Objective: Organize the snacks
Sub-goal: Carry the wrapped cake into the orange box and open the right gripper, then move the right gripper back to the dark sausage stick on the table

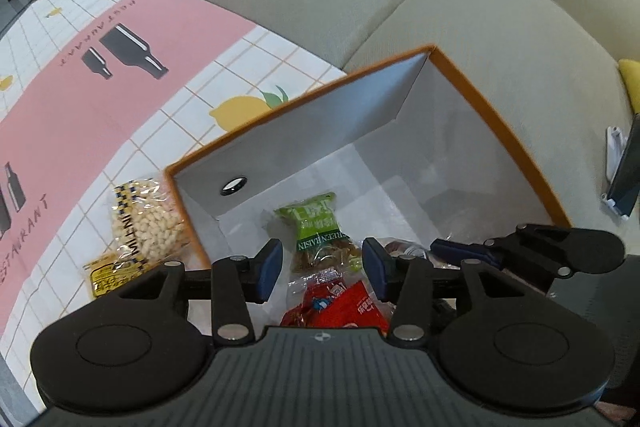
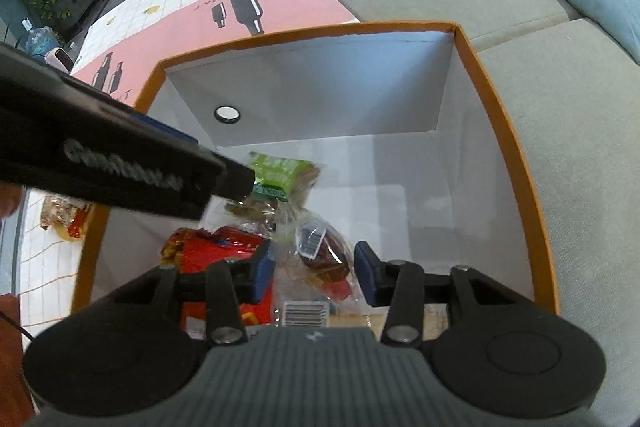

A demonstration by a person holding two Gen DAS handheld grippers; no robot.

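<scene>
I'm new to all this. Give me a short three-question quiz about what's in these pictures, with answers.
1. True or false: the peanut bag lies inside the box.
2. Which packet in the box has a green label? A) raisins B) red packet C) peanuts
3. Fill in: the left gripper and the right gripper both have their fingers ____, gripping nothing.

Key
1. False: it lies on the tablecloth, just outside the box wall.
2. A
3. open
</scene>
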